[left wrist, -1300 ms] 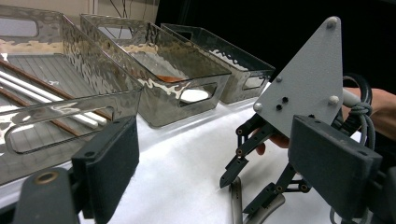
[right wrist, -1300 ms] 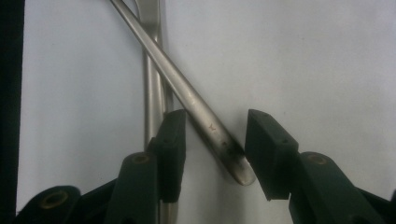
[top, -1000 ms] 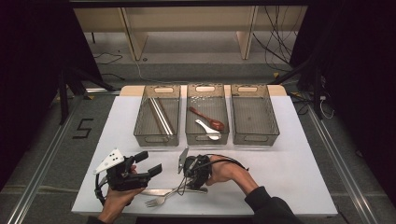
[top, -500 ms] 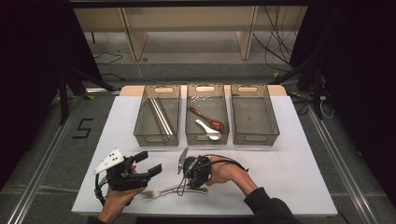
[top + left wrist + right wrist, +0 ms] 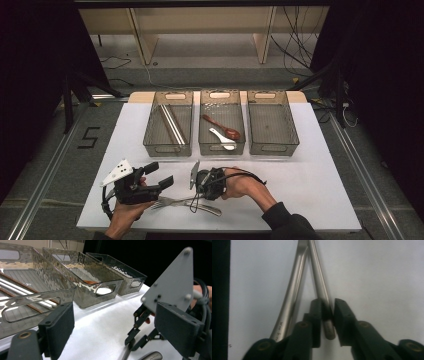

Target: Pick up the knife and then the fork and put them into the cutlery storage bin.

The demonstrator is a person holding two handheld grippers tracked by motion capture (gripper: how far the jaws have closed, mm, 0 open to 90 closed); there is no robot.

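- The right gripper (image 5: 327, 315) points down at the near edge of the table (image 5: 310, 190). Its jaws have just been closing and now pinch the handle of one of two pieces of metal cutlery.
- The pinched handle (image 5: 320, 287) lies flat on the table beside a second, curved handle (image 5: 292, 297); the two converge toward their far ends. The grip sits near the handle's end, probably so that only one piece is taken and the other left behind.
- The left gripper (image 5: 150, 182) hovers just left of the cutlery, jaws spread and holding nothing, apparently on standby.
- In the high view a fork (image 5: 172, 202) lies between the two grippers, with three grey bins (image 5: 220, 147) in a row behind: sticks in the left one, two spoons in the middle one, nothing visible in the right one. This suggests sorting by type.
- The right gripper view gives the pad contact, which the high view hides under the hand.
- The left gripper view shows the bins side-on and the right gripper's grey plate (image 5: 172, 282).
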